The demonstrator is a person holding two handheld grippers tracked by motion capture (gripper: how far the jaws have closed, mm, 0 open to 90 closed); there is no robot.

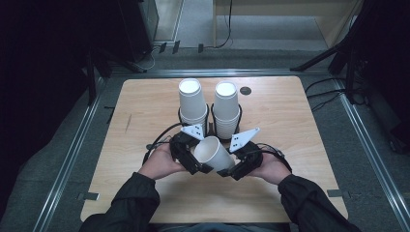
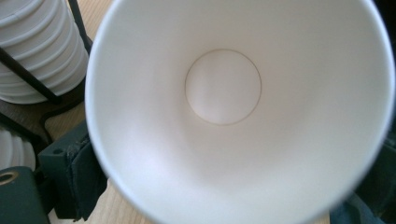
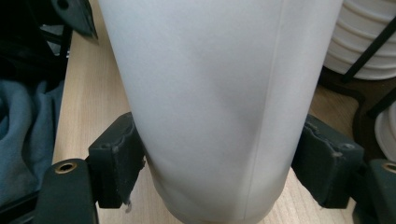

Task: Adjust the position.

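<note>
High view: a single white paper cup (image 1: pixel 213 153) held tipped on its side between the left gripper (image 1: pixel 193 162) and the right gripper (image 1: pixel 232 166), mouth turned up and toward the left gripper, base end down at the right gripper. Just beyond both tools, two stacks of white cups, the left stack (image 1: pixel 192 101) and the right stack (image 1: pixel 226 108), standing upright in a black wire holder (image 1: pixel 209 123) on the wooden table (image 1: pixel 145 111). A dark-sleeved hand behind each tool, close together near the table's front edge. Left gripper view: straight ahead, the cup's open mouth (image 2: pixel 233 107) with the round bottom seen deep inside; rim spread across the frame between the jaws. One dark pad (image 2: pixel 79 179) at the lower left just beside the outer wall, seemingly not pressing on it, though hard to tell with the rim this near and blurred; jaws read as standing apart around the rim. Up and left of the tool, ribbed rims of one cup stack (image 2: pixel 37 51) behind a black wire. Right gripper view: directly between the jaws, the cup's tapered wall (image 3: pixel 219 102), its narrow end down near the tool's body. Both black pads, left (image 3: pixel 116 158) and right (image 3: pixel 327 163), pressed against opposite sides of the wall, so clamped on the cup. Off to the tool's right, stacked cup rims (image 3: pixel 369 42) behind the wire holder.
</note>
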